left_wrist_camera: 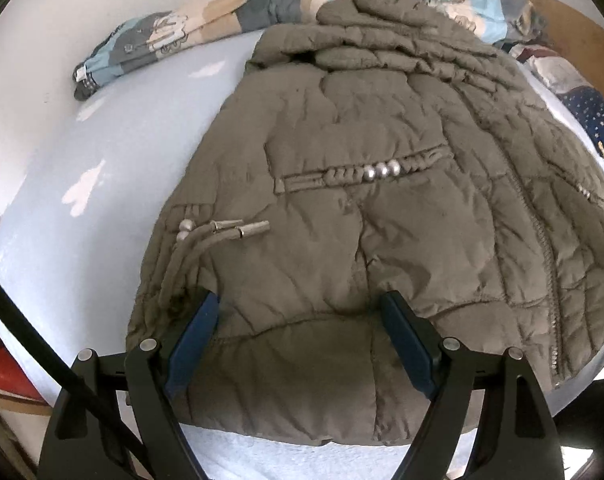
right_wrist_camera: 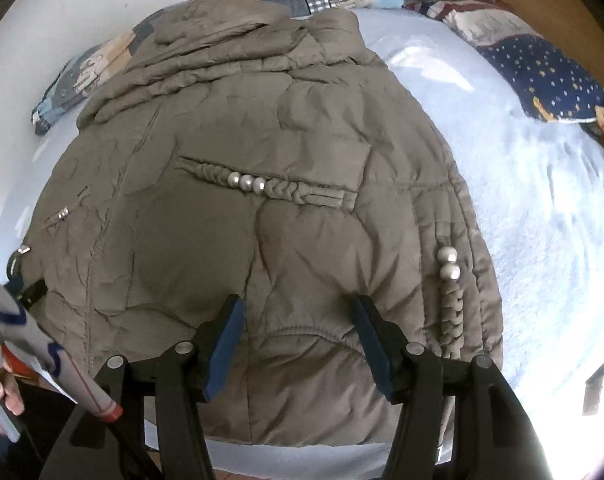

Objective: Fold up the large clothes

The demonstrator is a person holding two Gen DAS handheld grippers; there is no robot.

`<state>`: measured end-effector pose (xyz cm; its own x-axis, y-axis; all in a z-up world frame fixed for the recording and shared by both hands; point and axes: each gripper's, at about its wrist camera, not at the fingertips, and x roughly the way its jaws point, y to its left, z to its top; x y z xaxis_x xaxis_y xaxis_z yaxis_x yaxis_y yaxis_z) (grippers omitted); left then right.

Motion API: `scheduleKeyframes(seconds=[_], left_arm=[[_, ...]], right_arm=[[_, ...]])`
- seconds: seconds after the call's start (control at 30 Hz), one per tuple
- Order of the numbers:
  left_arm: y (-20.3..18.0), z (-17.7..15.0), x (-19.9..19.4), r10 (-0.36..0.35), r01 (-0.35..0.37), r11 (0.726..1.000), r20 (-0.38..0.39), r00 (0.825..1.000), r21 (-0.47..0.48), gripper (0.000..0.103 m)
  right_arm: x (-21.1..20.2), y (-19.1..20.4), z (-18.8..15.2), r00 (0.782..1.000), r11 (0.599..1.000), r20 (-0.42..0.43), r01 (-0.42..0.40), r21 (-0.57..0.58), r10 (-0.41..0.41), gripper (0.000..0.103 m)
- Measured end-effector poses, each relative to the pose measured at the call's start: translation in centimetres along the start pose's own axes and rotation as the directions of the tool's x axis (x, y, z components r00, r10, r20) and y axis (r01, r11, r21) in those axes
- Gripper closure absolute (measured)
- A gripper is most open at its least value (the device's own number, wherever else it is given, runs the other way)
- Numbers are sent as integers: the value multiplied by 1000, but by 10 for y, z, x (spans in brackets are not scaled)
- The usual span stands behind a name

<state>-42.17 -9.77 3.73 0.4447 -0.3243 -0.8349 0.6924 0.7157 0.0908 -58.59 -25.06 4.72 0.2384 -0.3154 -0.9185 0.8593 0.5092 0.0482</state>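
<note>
A large olive-brown quilted jacket (left_wrist_camera: pixel 362 200) lies spread on a pale blue bed, hem toward me, collar and hood far. It has braided pocket trims with silver beads (left_wrist_camera: pixel 382 170) and drawstrings with metal tips (left_wrist_camera: pixel 238 229). It also shows in the right wrist view (right_wrist_camera: pixel 230 220), with a beaded braid (right_wrist_camera: pixel 449 268) at its right side. My left gripper (left_wrist_camera: pixel 300 300) is open, hovering over the jacket's lower hem, holding nothing. My right gripper (right_wrist_camera: pixel 298 302) is open over the hem too, holding nothing.
A patchwork quilt (left_wrist_camera: pixel 190 28) lies bunched along the far edge of the bed sheet (left_wrist_camera: pixel 82 160). A dark blue starred pillow (right_wrist_camera: pixel 542 76) lies at the far right, by a wooden headboard (left_wrist_camera: pixel 574 36). A hand with a white handle (right_wrist_camera: pixel 6 392) shows lower left.
</note>
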Motion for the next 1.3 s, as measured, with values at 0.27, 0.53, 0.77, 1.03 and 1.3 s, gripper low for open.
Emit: scheduleKeyframes(seconds=[0.27, 0.53, 0.77, 1.03, 1.3], left_arm=[[12, 4, -14, 9, -4, 998, 78, 997, -61, 20], [8, 10, -9, -4, 9, 998, 76, 997, -56, 20], [-15, 4, 10, 56, -59, 997, 46, 997, 50, 20], [-29, 4, -7, 86, -106, 987, 162, 983, 123, 20], [-30, 3, -9, 94, -119, 983, 176, 980, 142, 20]], right_arm=[[-30, -16, 3, 992, 997, 125, -31, 69, 22, 40], [-40, -64, 15, 984, 957, 180, -60, 284, 8, 34], [-12, -66, 9, 997, 957, 72, -55, 285, 36, 34], [-32, -44, 12, 981, 988, 188, 12, 157, -42, 34], [-21, -45, 14, 987, 988, 155, 13, 156, -37, 34]])
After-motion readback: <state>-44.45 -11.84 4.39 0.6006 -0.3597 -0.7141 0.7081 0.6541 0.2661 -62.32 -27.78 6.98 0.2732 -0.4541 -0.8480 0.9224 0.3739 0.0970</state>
